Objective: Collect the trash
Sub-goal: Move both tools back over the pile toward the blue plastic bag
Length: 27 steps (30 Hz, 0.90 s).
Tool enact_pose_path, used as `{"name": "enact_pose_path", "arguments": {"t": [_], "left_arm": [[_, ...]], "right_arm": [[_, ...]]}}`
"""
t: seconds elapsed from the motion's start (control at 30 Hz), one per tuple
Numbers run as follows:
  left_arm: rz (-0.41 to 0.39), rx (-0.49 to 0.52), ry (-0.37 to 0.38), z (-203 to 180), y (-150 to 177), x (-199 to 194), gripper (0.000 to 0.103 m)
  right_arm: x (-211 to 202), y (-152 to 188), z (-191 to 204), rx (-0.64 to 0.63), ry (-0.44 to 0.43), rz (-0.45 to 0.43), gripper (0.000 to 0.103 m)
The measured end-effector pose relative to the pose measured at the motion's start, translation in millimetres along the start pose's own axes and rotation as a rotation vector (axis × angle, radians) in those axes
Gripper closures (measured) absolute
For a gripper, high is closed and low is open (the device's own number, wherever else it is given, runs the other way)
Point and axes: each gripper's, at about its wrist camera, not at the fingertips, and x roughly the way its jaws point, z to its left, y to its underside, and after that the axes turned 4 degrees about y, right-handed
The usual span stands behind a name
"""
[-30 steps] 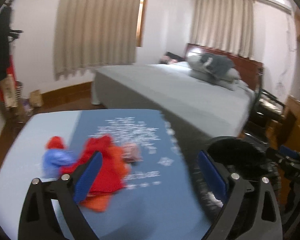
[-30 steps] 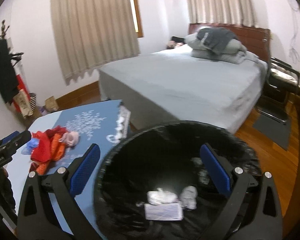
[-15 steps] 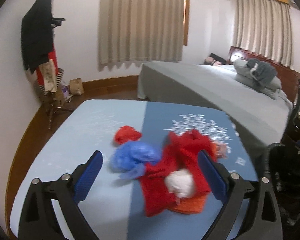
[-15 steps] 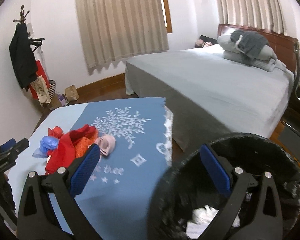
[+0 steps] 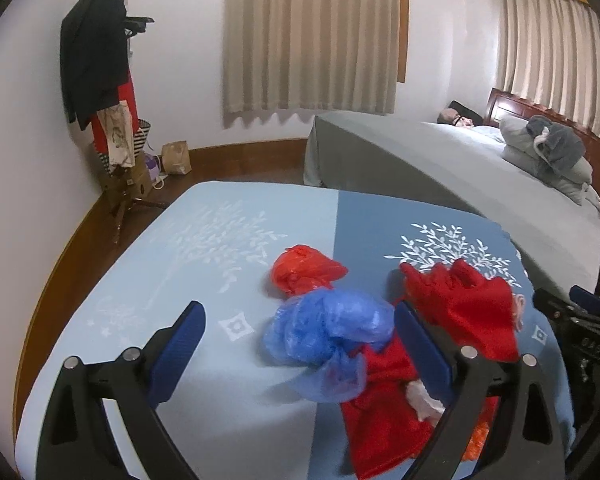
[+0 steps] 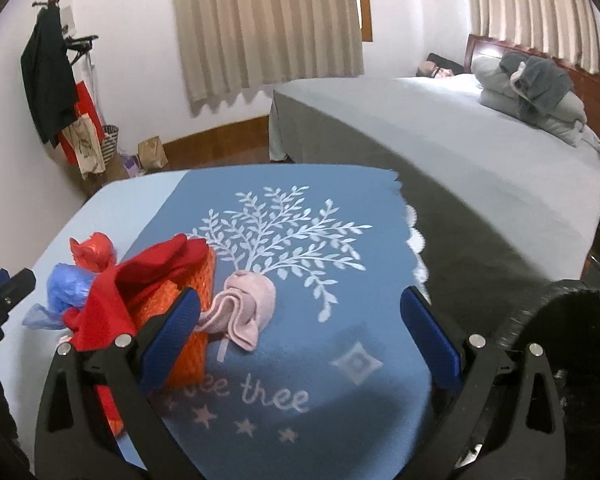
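Both views have swung off the black-lined trash bin (image 6: 580, 344), now only a sliver at 4 o'clock, onto the tabletop (image 5: 204, 280); collection likely resumes. Left tool (image 5: 296, 344) spread and empty, blue plastic bag (image 5: 328, 336) between its fingers, red plastic bag (image 5: 304, 270) at 12 o'clock. Right tool (image 6: 300, 320) spread and empty near a pink sock (image 6: 244, 308). Red cloth (image 5: 468, 312) hides an orange mesh item and a white scrap.

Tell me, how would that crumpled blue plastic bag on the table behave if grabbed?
The blue plastic bag looks thin and translucent, so probably very light. Its loose wrinkles suggest it would squash and flop rather than hold shape, possibly slipping from a shallow pinch.
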Motion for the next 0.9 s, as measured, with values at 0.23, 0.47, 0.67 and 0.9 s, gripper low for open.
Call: {"name": "enact_pose_path", "arguments": {"t": [0.23,0.47,0.67,0.9], "left_arm": [[0.022,-0.014,0.002,6,3,15,0.010],[0.044,-0.019,0.013,10,6,29,0.010],[0.073,-0.023,0.028,9,8,42,0.010],[0.120,-0.036,0.069,8,9,58,0.010]], "right_arm": [[26,0,10,-0.025,-0.018,0.041,0.014],[48,2,13,-0.020,-0.046,0.117,0.026],[56,3,23,-0.046,-0.089,0.168,0.048],[51,3,26,-0.024,-0.168,0.181,0.071]]}}
